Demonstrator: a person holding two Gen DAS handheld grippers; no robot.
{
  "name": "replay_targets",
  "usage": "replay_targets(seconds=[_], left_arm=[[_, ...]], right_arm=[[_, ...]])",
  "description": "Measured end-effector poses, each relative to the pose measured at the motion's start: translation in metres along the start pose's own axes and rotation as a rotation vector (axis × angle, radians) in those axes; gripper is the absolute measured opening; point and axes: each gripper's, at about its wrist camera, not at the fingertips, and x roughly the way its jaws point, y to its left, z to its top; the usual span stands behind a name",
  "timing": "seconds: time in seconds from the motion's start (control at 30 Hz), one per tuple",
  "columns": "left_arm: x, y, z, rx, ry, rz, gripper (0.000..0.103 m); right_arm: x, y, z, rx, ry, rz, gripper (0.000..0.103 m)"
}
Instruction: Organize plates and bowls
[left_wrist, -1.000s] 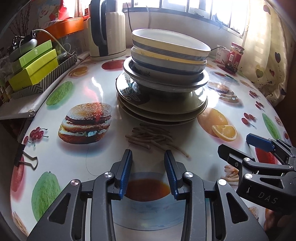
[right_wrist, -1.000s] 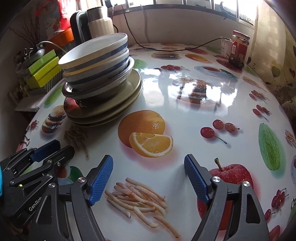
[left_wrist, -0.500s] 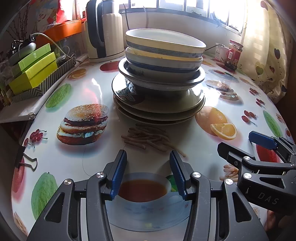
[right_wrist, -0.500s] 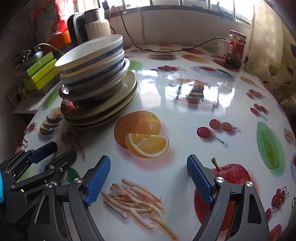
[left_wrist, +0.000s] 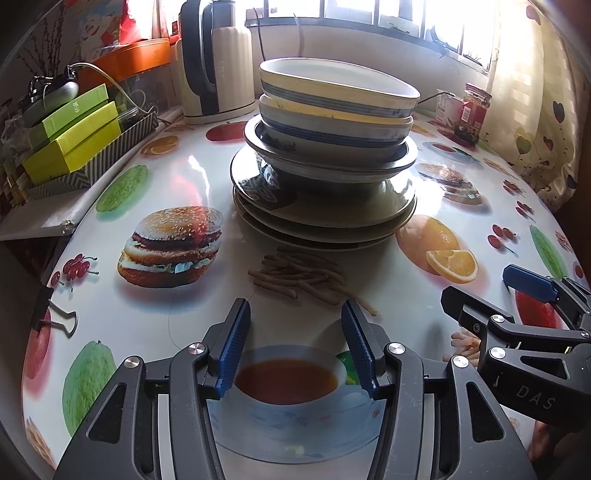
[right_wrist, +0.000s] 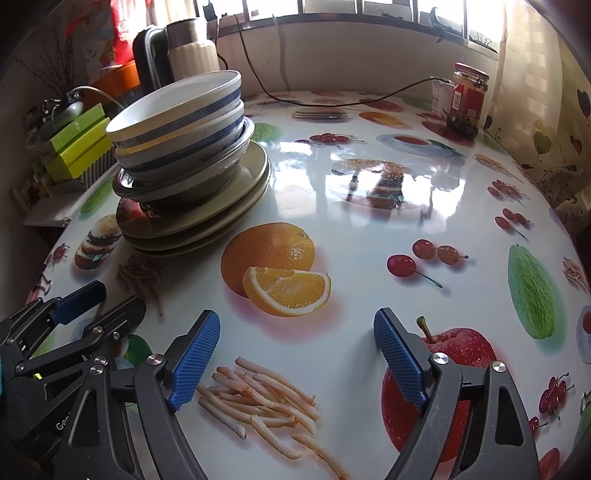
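Nearest the left camera, the left gripper hangs over the printed tablecloth with its jaws parted a moderate way and nothing between them; only a printed teacup shows in the gap. To its right, the right gripper is held low over the cloth with its jaws spread wide and empty, above printed fries and an apple. Each gripper shows at the edge of the other's view, side by side and apart.

Further on stands the stack, well clear of both grippers. Its base is three plates lying flat on the cloth. On them sits a dark-rimmed bowl, and nested in that are two white bowls with blue bands, the top one tilted slightly.

Behind the stack a kettle stands near the wall. At far left are green boxes, and at far right a jar by the curtain.
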Motion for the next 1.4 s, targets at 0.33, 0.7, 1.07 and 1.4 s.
replay_targets(seconds=[0.33,0.7,1.07,1.4], left_arm=[[0.0010,0.0017,0.0003,-0.009,0.001,0.008,0.057],[0.0013,0.0019,0.0000,-0.009,0.000,0.010,0.058],[0.0018,0.0036,0.0008,-0.011,-0.002,0.010,0.060],[0.0018,0.0034,0.0007,-0.011,-0.002,0.010,0.060]], right_arm=[[-0.0001,0.0002,0.0000,-0.001,-0.001,-0.001,0.087],[-0.0001,0.0001,-0.0003,-0.001,-0.002,-0.002,0.087],[-0.0001,0.0006,-0.0001,0.000,-0.002,0.000,0.088],[-0.0001,0.0006,-0.0003,0.000,-0.002,0.000,0.088]])
